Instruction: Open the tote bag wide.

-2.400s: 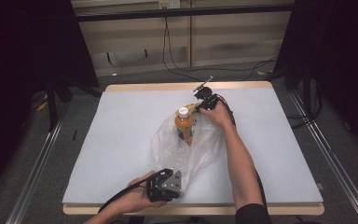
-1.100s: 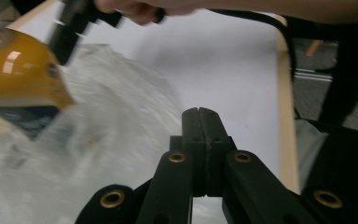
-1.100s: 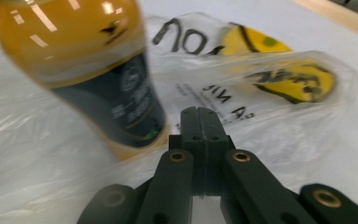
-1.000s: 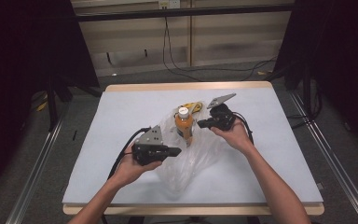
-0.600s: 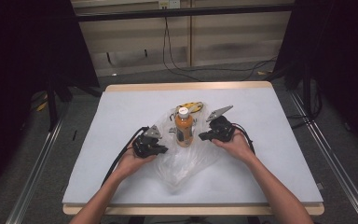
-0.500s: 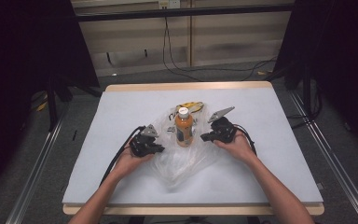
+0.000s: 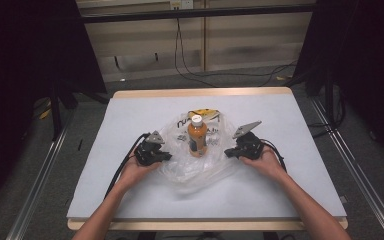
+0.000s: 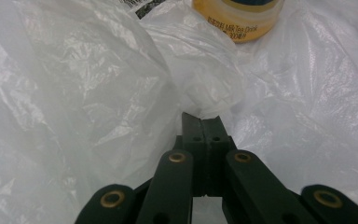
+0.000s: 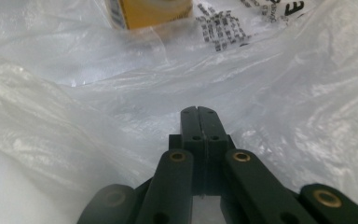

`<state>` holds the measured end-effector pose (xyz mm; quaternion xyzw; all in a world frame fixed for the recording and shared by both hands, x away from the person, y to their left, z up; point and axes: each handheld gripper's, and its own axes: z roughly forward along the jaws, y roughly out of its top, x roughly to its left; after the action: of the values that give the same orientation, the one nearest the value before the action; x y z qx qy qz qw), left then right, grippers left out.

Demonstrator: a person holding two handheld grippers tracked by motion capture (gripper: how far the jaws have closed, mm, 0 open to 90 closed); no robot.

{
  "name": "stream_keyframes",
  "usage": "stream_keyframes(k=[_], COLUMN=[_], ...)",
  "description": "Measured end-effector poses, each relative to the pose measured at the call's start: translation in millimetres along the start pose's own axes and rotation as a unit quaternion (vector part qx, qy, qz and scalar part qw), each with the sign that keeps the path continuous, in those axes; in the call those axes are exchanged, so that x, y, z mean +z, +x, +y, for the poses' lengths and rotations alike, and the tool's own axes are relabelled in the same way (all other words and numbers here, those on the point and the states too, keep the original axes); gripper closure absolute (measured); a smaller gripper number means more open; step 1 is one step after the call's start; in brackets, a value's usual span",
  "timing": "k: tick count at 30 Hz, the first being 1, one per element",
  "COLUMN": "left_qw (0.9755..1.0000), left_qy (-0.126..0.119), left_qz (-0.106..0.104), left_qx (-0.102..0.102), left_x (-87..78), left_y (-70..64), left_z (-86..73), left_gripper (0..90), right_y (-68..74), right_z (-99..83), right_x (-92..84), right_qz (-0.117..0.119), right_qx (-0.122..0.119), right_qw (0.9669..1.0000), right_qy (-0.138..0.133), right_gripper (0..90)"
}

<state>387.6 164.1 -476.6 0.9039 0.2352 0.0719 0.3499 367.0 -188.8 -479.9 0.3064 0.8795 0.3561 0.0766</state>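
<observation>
An orange drink bottle (image 7: 196,137) with a white cap stands upright mid-table on a crumpled clear plastic bag (image 7: 200,170). Left of the bottle, my left gripper (image 7: 167,156) lies low on the table, shut on a bunched fold of the bag (image 8: 205,88); its jaw tips (image 8: 204,120) are pressed together and the bottle's base (image 8: 237,18) is just beyond them. On the bottle's right, my right gripper (image 7: 228,152) is at the bag's edge. Its jaws (image 9: 198,111) are pressed together amid the film (image 9: 284,93), the bottle (image 9: 149,11) ahead of them.
A yellow packet (image 7: 203,112) lies just behind the bottle at the bag's far end. The white table top (image 7: 130,115) has a wooden rim. Cables trail from both grippers, and dark floor with metal rails flanks the table.
Both hands came down and spread apart, bringing the bag's sides from up around the bottle down onto the table. The bottle stayed upright in place.
</observation>
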Motion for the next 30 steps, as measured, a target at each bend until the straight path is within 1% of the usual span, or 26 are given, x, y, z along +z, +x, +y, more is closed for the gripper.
stream_keyframes(k=[2, 4, 5, 6, 7, 8, 9, 10, 11, 12, 14, 16, 17, 18, 19, 20, 21, 22, 23, 24, 25, 26, 27, 28, 29, 30], left_qw=[1.0000, 0.9999, 0.9999, 0.9999, 0.9997, 0.9997, 0.9996, 0.9995, 0.9996, 0.9993, 0.9991, 0.9988, 0.9986, 0.9983, 0.9981, 0.9981, 0.9968, 0.9968, 0.9959, 0.9947, 0.9947, 0.9946, 0.9937, 0.9937, 0.9929, 0.9915], left_qy=[0.005, 0.001, 0.006, 0.004, 0.005, 0.005, 0.006, -0.008, -0.005, -0.014, -0.018, -0.028, -0.035, -0.041, -0.047, -0.047, -0.063, -0.063, -0.072, -0.088, -0.088, -0.093, -0.105, -0.105, -0.113, -0.126], left_qz=[0.004, 0.010, 0.012, 0.015, 0.024, 0.024, 0.026, 0.014, 0.012, 0.007, 0.010, 0.006, 0.005, 0.002, 0.003, 0.003, -0.008, -0.008, -0.012, -0.017, -0.017, -0.018, -0.013, -0.013, -0.015, -0.016], left_qx=[0.002, -0.001, 0.004, -0.001, -0.009, -0.009, -0.007, -0.026, -0.026, -0.034, -0.038, -0.040, -0.040, -0.040, -0.040, -0.040, -0.048, -0.048, -0.053, -0.049, -0.049, -0.044, -0.035, -0.035, -0.037, -0.030], left_x=[-1.3, -1.5, -2.8, -3.1, -4.2, -4.2, -5.2, -5.5, -6.8, -6.1, -7.1, -9.8, -12.0, -14.0, -16.5, -16.5, -20.9, -20.9, -23.5, -28.9, -28.9, -33.0, -40.4, -40.4, -44.0, -49.1], left_y=[1.2, 0.8, 2.3, 2.9, 2.9, 2.9, 5.1, 9.4, 11.3, 12.0, 12.2, 11.7, 11.1, 10.6, 10.0, 10.0, 10.2, 10.2, 10.0, 7.3, 7.3, 5.1, -0.4, -0.4, -1.8, -5.3], left_z=[-0.5, -1.1, -1.7, -2.2, -3.2, -3.2, -4.1, -7.6, -8.5, -9.7, -10.8, -11.3, -10.8, -10.6, -9.9, -9.9, -9.6, -9.6, -9.7, -9.9, -9.9, -9.8, -9.3, -9.3, -9.5, -10.5], left_gripper=[90.0, 90.0, 90.0, 90.0, 90.0, 90.0, 90.0, 90.0, 90.0, 90.0, 90.0, 90.0, 90.0, 90.0, 90.0, 90.0, 90.0, 90.0, 90.0, 90.0, 90.0, 90.0, 90.0, 90.0, 90.0, 90.0], right_y=[-1.0, -3.0, -3.6, -3.4, -2.8, -2.8, -1.6, -1.8, -2.3, -2.0, -1.7, -0.7, 0.4, 0.6, 1.7, 3.0, 3.0, 3.5, 3.5, 3.6, 3.6, 5.0, 8.3, 10.3, 10.3, 13.4], right_z=[-5.6, -10.1, -10.9, -11.4, -12.2, -12.2, -14.6, -15.7, -16.6, -17.1, -17.2, -16.9, -16.7, -16.3, -15.2, -13.8, -12.6, -12.0, -11.7, -11.4, -11.4, -11.1, -10.2, -10.1, -10.1, -10.7], right_x=[-4.3, -7.5, -8.9, -10.1, -11.1, -11.1, -13.3, -13.7, -14.5, -14.6, -14.5, -14.6, -15.2, -16.0, -17.6, -19.5, -21.8, -24.6, -27.5, -30.3, -30.3, -33.9, -41.0, -44.7, -44.7, -51.6], right_qz=[-0.003, 0.000, -0.002, -0.006, -0.010, -0.010, -0.018, -0.015, -0.018, -0.018, -0.020, -0.019, -0.023, -0.013, -0.014, -0.018, -0.013, -0.014, -0.013, -0.009, -0.009, -0.011, -0.013, -0.015, -0.015, -0.010], right_qx=[0.004, 0.012, 0.013, 0.010, 0.011, 0.011, 0.013, 0.017, 0.017, 0.021, 0.023, 0.026, 0.030, 0.034, 0.035, 0.034, 0.035, 0.041, 0.047, 0.052, 0.052, 0.055, 0.056, 0.056, 0.056, 0.063], right_qw=[1.0000, 0.9999, 0.9999, 0.9999, 0.9999, 0.9999, 0.9998, 0.9997, 0.9997, 0.9996, 0.9995, 0.9994, 0.9991, 0.9989, 0.9987, 0.9983, 0.9978, 0.9968, 0.9955, 0.9942, 0.9942, 0.9928, 0.9902, 0.9888, 0.9888, 0.9854], right_qy=[-0.003, -0.008, -0.006, -0.004, -0.003, -0.003, -0.003, -0.006, -0.007, -0.008, -0.011, -0.015, -0.021, -0.030, -0.035, -0.044, -0.054, -0.067, -0.082, -0.094, -0.094, -0.106, -0.127, -0.137, -0.137, -0.158], right_gripper=[90.0, 90.0, 90.0, 90.0, 90.0, 90.0, 90.0, 90.0, 90.0, 90.0, 90.0, 90.0, 90.0, 90.0, 90.0, 90.0, 90.0, 90.0, 90.0, 90.0, 90.0, 90.0, 90.0, 90.0, 90.0, 90.0])
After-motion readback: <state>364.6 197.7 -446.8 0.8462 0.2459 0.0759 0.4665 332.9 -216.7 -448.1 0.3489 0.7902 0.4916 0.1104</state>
